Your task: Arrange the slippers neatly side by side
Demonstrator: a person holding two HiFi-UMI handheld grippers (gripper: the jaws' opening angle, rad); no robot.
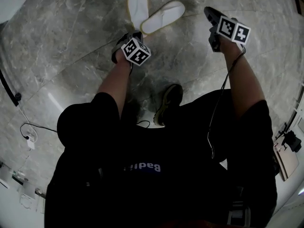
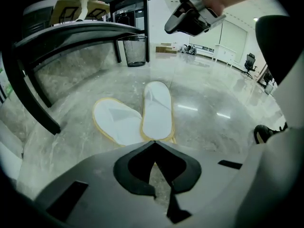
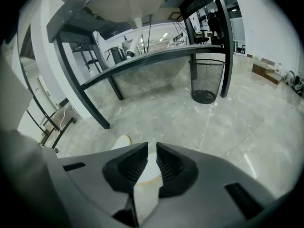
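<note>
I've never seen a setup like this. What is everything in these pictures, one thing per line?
slippers: two, white with yellow edging, on the floor ahead of the left gripper, near ends overlapping in a V
floor: one, grey marble, under everything
waste bin: one, black mesh, on the floor beside a table leg
table: one, black frame, next to the bin
office chair: one, dark, far across the room
shoe: one, dark, on the floor between the person's arms
left gripper: one, grey and black, jaws together, empty, just short of the slippers
right gripper: one, grey and black, jaws slightly apart, empty, off to the right of the slippers
</note>
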